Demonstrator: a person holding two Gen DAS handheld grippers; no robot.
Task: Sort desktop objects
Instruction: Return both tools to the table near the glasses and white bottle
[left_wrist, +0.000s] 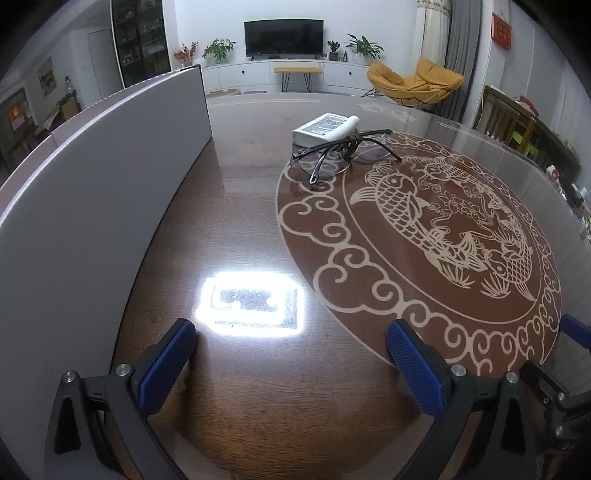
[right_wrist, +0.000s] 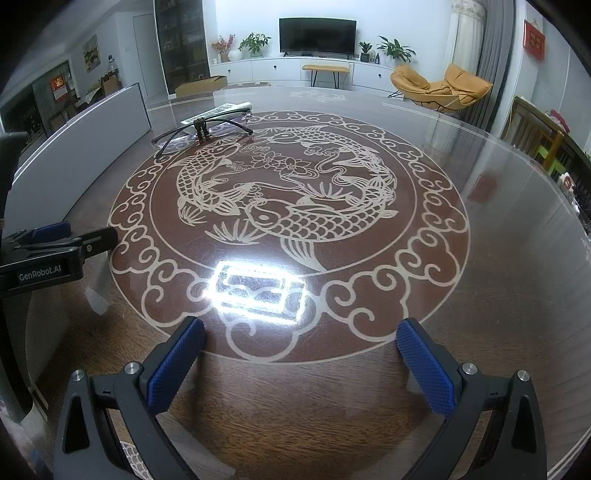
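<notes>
Table (right_wrist: 480, 295) of dark wood under glass, printed with round cream fish-and-cloud medallion. Grey panel (left_wrist: 92, 192) upright at nine o'clock. White flat bottle (left_wrist: 325, 127) with small unreadable print lying at twelve o'clock, touching black-framed glasses (left_wrist: 332, 158). Left gripper (left_wrist: 291, 369) spread wide, holding nothing; "GenRobot.AI" readable on its body. Right gripper (right_wrist: 299, 369) likewise agape.

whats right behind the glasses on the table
A white flat bottle with printed text lies on its side just behind the glasses. A dark looped band sits on the frames. The frames cover the bottle's near edge, so contact cannot be told.
</notes>
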